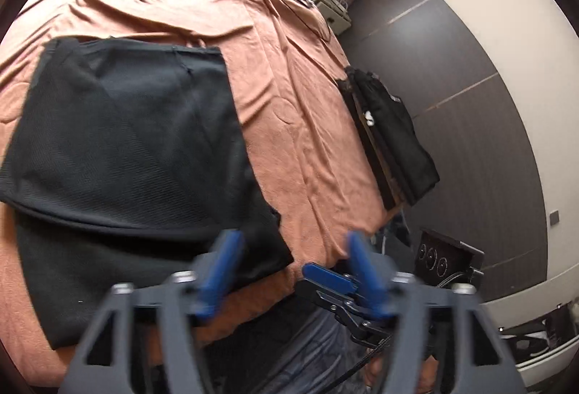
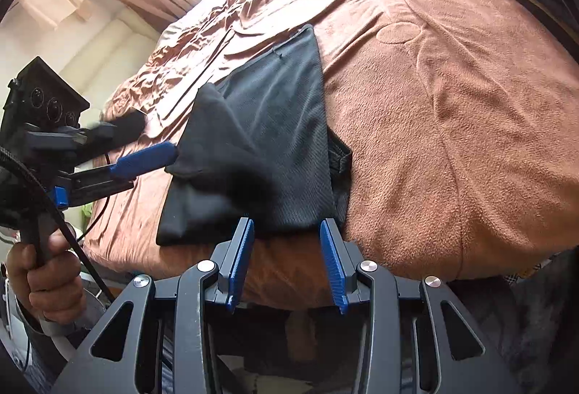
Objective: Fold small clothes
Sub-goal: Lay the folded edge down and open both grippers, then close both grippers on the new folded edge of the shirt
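Garment (image 1: 126, 148) folding is at the smoothing stage, judging by the flap lying over the lower layer. To do it well, bring the left claw (image 1: 289, 249), jaws wide and empty, down at the near edge at six o'clock and align the corners before pressing. The right claw (image 2: 286, 231), jaws partly apart and holding nothing, should hover by the hem without dragging it. The dark mesh cloth lies flat on the rust-brown bedspread (image 1: 289, 104), toward nine o'clock in the left view. A folded black stack (image 1: 391, 133) sits at three o'clock, well apart.
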`<state>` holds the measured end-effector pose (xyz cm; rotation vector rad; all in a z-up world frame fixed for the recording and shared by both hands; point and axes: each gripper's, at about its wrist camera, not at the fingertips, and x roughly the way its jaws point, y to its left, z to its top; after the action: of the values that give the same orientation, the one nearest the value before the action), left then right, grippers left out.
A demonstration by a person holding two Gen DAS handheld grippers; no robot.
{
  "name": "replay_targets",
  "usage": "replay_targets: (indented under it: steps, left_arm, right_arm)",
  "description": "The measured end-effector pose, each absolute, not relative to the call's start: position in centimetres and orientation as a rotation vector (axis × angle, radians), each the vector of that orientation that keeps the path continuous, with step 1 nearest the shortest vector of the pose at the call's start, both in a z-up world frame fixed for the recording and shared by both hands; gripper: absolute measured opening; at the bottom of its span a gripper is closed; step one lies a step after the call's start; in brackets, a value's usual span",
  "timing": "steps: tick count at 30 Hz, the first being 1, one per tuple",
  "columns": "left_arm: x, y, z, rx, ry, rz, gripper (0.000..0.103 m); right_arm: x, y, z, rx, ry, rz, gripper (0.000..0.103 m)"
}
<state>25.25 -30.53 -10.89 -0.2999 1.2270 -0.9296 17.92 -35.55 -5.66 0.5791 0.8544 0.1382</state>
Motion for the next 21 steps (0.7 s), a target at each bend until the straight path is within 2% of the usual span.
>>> replay_targets:
  steps: [8, 21]
  left_arm:
    - [26.9, -25.0, -12.4, -0.317, 1.226, -0.772, 0.075]
    - [30.9, -17.7, -16.3, -0.442, 1.243, -0.566, 0.074]
  right_arm:
    - [18.9, -34.1, -5.7, 0.498, 0.863, 0.139, 0.036]
    - [21.8, -31.3, -4.7, 0.199, 0.938, 0.143, 0.036]
